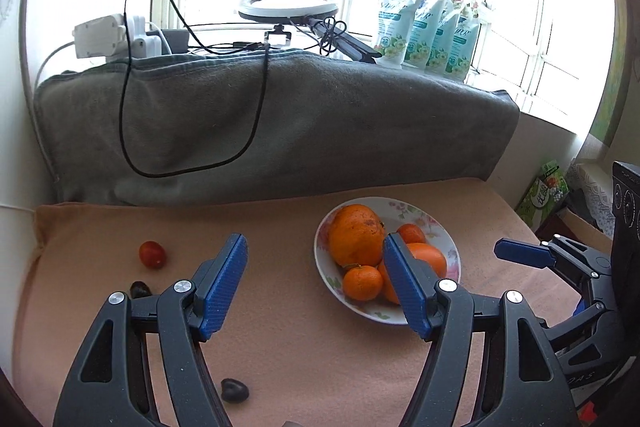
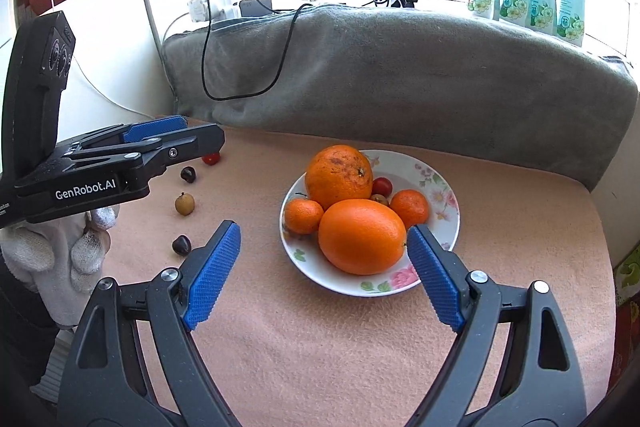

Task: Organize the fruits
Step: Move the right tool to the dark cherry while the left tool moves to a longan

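Both grippers hang over the peach cloth (image 2: 320, 347) and neither has anything: the left gripper (image 1: 314, 283) stands with its blue pads (image 1: 224, 287) parted on bare cloth, the right gripper (image 2: 322, 275) spread wide, nothing between the pads

Floral plate (image 2: 444, 239) sits mid-cloth, loaded. In the right wrist view a big rough-skinned orange (image 2: 339, 175) at twelve o'clock on the plate, a smooth large orange (image 2: 362, 237) at six, a small mandarin (image 2: 303, 215) at nine, another mandarin (image 2: 409, 207) at three, a cherry tomato (image 2: 382, 185) tucked behind

Strays are off at nine o'clock from the plate, well apart from it: a red cherry tomato (image 1: 152, 254), a dark fruit (image 2: 188, 174), a tan round fruit (image 2: 185, 203), another dark one (image 2: 181, 245) just beside the right gripper's left pad. A white-gloved hand (image 2: 60, 251) carries the left gripper there

My read on handling: these strays look light, small, round, so they will likely roll on the cloth. The tomato is probably thin-skinned and soft, so take it across its widest middle, gently. The dark ones look firmer and glossy, perhaps slippery; centre them deep on the ribbed pads. The heaped plate leaves only low gaps near the rim, and a dropped fruit could bounce off the oranges
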A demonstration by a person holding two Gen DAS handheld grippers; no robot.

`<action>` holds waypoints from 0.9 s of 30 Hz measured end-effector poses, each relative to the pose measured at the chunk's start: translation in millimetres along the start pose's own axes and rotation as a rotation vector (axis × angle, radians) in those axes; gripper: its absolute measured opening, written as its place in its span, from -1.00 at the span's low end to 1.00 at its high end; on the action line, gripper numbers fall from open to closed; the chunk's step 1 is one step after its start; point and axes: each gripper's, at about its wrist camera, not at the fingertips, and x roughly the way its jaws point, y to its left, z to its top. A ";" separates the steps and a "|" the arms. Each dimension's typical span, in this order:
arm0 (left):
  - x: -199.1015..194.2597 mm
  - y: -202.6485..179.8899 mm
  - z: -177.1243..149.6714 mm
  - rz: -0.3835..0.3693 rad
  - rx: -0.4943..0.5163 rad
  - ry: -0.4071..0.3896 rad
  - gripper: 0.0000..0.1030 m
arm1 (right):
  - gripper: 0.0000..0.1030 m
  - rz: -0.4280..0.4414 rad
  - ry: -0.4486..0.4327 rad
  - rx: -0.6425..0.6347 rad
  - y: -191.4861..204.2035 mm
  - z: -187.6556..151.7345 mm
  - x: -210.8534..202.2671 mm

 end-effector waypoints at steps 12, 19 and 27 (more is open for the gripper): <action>-40.3 92.4 -25.4 0.104 -0.097 -0.009 0.35 | 0.70 0.106 0.042 -0.017 38.8 -2.3 15.5; -50.7 140.8 -43.8 0.148 -0.180 0.011 0.15 | 0.70 0.161 0.076 -0.033 57.1 -2.8 34.8; -40.3 158.5 -62.6 0.134 -0.225 0.053 -0.04 | 0.69 0.204 0.122 -0.072 79.1 -6.0 58.0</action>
